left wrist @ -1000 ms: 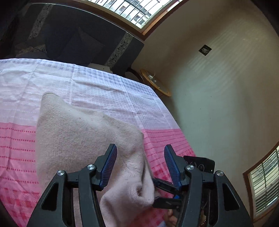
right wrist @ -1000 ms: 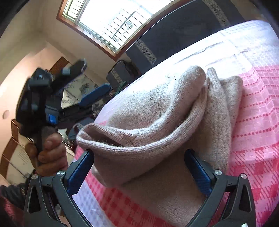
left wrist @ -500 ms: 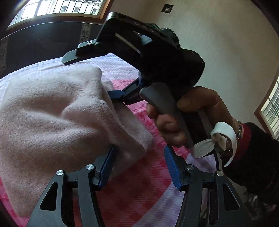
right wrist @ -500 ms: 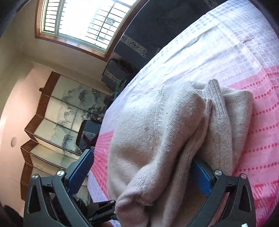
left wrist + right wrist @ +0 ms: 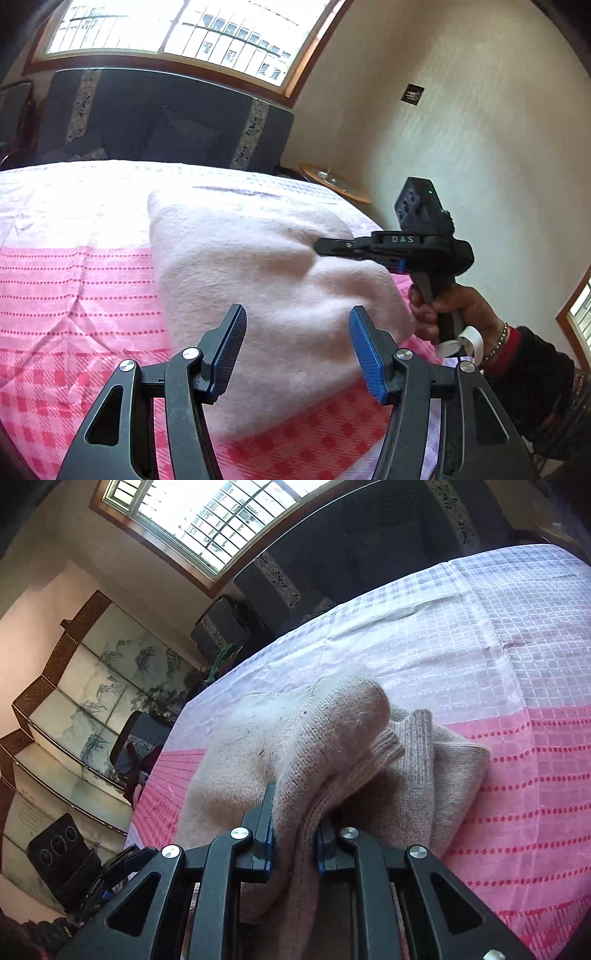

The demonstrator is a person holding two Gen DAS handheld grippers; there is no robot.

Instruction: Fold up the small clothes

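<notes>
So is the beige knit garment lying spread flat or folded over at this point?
Folded over, loosely. The knit garment lies in a doubled heap on the pink checked cloth, with layered edges showing beside the right gripper, whose jaws are closing on one fold.

We see the beige knitted garment [image 5: 266, 280] lying folded on the pink-and-white checked bedspread [image 5: 74, 295], with the dark upholstered headboard [image 5: 166, 122] behind it. A round wooden side table [image 5: 336, 182] stands right of the bed (by the wall). A painted folding screen [image 5: 74, 701] stands left.
</notes>
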